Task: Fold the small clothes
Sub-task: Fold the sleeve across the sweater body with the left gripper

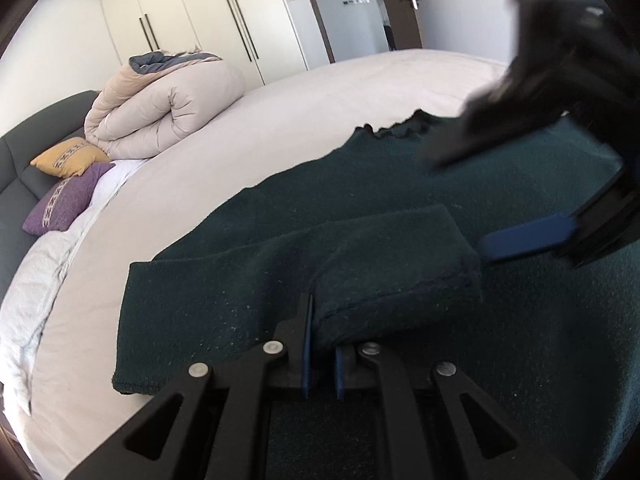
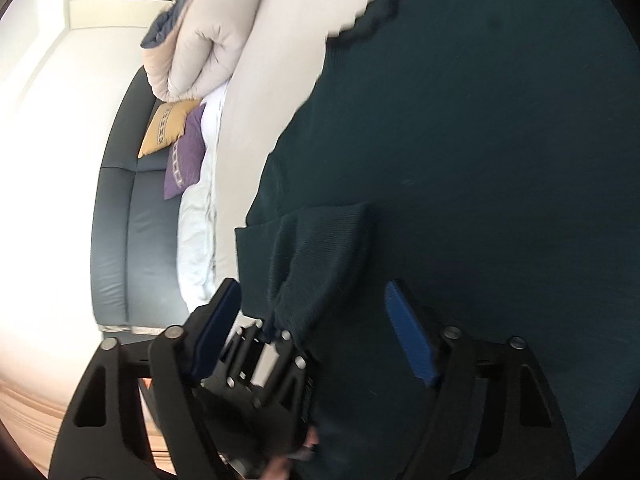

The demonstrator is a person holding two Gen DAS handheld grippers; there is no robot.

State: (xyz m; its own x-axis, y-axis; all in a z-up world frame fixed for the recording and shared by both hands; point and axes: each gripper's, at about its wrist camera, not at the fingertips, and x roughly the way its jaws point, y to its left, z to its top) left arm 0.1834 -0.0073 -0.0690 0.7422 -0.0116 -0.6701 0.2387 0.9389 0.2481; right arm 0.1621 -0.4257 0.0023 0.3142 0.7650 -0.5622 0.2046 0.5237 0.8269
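A dark green knit sweater [image 1: 500, 300] lies spread on the bed. My left gripper [image 1: 322, 344] is shut on its sleeve [image 1: 360, 268], which it holds folded over the sweater's body. My right gripper [image 2: 316, 320] is open and empty, tilted sideways over the sweater [image 2: 480, 160]. Its blue fingers [image 1: 528, 236] show at the right of the left wrist view, just above the sweater. In the right wrist view the left gripper [image 2: 276, 336] shows between the right fingers, holding the sleeve [image 2: 320, 260].
The bed [image 1: 280, 120] has a pale cover. A rolled beige duvet [image 1: 160, 112], a yellow cushion [image 1: 68, 156] and a purple cushion [image 1: 64, 200] lie by the dark headboard [image 1: 24, 148]. Wardrobes [image 1: 200, 12] and a door stand behind.
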